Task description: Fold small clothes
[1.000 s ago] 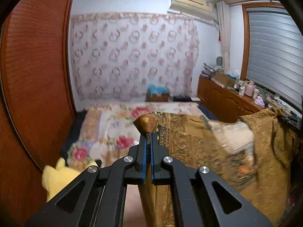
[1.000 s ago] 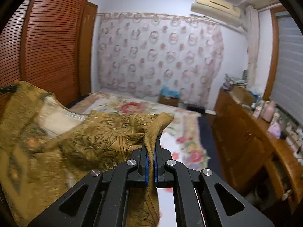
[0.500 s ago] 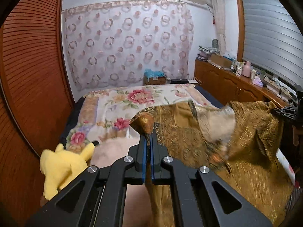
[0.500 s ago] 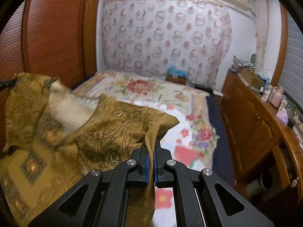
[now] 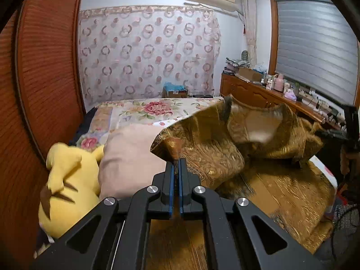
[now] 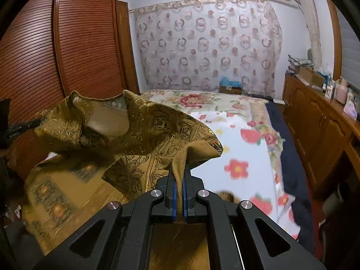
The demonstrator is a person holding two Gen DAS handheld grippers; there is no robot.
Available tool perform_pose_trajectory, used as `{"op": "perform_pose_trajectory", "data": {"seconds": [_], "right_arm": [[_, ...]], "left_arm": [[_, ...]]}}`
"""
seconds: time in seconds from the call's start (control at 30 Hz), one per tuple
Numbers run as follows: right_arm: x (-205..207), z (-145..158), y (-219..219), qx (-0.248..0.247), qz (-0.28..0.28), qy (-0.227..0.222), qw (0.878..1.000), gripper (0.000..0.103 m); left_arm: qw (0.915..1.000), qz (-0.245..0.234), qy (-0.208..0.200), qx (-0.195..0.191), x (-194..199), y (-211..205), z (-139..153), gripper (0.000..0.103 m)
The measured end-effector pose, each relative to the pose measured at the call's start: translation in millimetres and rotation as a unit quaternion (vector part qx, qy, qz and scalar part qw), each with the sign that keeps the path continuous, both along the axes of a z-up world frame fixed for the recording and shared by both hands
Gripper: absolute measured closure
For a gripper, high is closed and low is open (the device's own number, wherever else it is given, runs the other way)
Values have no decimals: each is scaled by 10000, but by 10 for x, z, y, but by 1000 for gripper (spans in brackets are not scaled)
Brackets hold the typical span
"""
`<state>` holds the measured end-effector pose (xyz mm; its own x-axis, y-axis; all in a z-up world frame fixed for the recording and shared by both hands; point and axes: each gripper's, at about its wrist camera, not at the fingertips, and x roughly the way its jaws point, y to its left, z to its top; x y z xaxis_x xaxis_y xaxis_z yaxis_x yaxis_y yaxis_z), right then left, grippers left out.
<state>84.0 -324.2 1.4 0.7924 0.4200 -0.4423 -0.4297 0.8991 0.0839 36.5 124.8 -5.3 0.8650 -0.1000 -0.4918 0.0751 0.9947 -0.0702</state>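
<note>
My left tool [image 5: 176, 159] is clamped on one corner of the gold patterned garment [image 5: 216, 155]; the cloth bunches just above the blue pads. My right tool [image 6: 178, 168] is clamped on another corner of the same garment [image 6: 146, 135], a fold of fabric pinched between its fingers and standing up above them. The garment hangs slack between the two tools, its collar opening turned upward, and its lower part lies spread and blurred beneath them over the bed [image 6: 238, 135]. I cannot tell how much of it rests on the bed.

Left of my left tool, a pink pillow [image 5: 128, 157] lies just beside a yellow plush toy [image 5: 67, 180]; the two appear to touch. The flowered bedcover runs ahead of both tools to a patterned curtain [image 5: 146, 51]. A wooden cabinet [image 6: 319, 121] stands to the right of my right tool, a slatted wardrobe door [image 6: 74, 40] to its left.
</note>
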Motion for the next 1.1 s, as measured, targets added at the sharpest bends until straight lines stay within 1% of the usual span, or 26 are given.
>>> {"op": "perform_pose_trajectory", "data": {"seconds": [0.1, 0.2, 0.3, 0.33, 0.4, 0.43, 0.47, 0.5, 0.53, 0.57, 0.6, 0.67, 0.7, 0.73, 0.77, 0.8, 0.83, 0.9, 0.93, 1.0, 1.1], "right_arm": [[-157, -149, -90, -42, -14, 71, 10000, 100], [-334, -186, -168, -36, -51, 215, 9998, 100], [-513, -226, -276, -28, -18, 391, 9992, 100], [-652, -212, -254, -35, 0, 448, 9990, 100], [-738, -258, -284, -81, 15, 615, 9981, 100], [-745, -263, -289, -82, 23, 698, 9975, 100], [-721, -251, -283, -90, 22, 761, 9971, 100], [-710, -262, -306, -79, 23, 807, 9967, 100], [-655, -233, -316, -73, 41, 827, 9965, 99], [-648, -208, -322, -98, 46, 820, 9966, 96], [-661, -173, -327, -141, 21, 790, 9968, 94], [-644, -52, -311, -213, 0, 668, 9975, 91], [-635, -7, -297, -240, 19, 606, 9979, 88], [-645, 58, -288, -279, 23, 509, 9983, 81], [-666, 115, -306, -319, -2, 412, 9986, 76], [-670, 185, -321, -360, -30, 329, 9988, 67], [-665, 248, -339, -386, -50, 247, 9989, 62], [-622, 370, -391, -409, -122, 130, 9990, 59], [-600, 390, -392, -427, -174, 86, 9989, 56], [-520, 452, -422, -513, -300, -2, 9982, 54], [-370, 467, -417, -568, -379, -22, 9977, 50]], "left_arm": [[9999, 52, -29, -111, -194, 54, -52, 99], [9997, 137, 59, -172, -355, 101, -124, 99], [9996, 194, 173, -100, -477, 85, -219, 99], [9995, 204, 219, -92, -505, 88, -253, 99], [9992, 211, 330, -61, -552, 122, -337, 99], [9989, 277, 365, -10, -560, 129, -361, 97], [9987, 317, 393, 35, -564, 145, -381, 95], [9987, 330, 388, 56, -574, 150, -390, 85], [9984, 420, 367, 100, -568, 167, -383, 70], [9979, 529, 340, 151, -563, 182, -376, 63], [9978, 564, 293, 161, -569, 214, -368, 60], [9982, 544, 222, 128, -559, 256, -325, 57], [9982, 553, 196, 143, -545, 269, -303, 50], [9981, 559, 168, 173, -525, 281, -278, 43], [9981, 560, 130, 200, -509, 291, -254, 39], [9982, 557, 98, 217, -492, 308, -236, 34], [9982, 549, 84, 228, -451, 317, -213, 31], [9983, 528, 65, 247, -329, 351, -169, 28], [9982, 527, 63, 262, -281, 362, -161, 28], [9984, 484, 79, 274, -152, 388, -137, 28], [9985, 413, 204, 299, 101, 408, -143, 28]]}}
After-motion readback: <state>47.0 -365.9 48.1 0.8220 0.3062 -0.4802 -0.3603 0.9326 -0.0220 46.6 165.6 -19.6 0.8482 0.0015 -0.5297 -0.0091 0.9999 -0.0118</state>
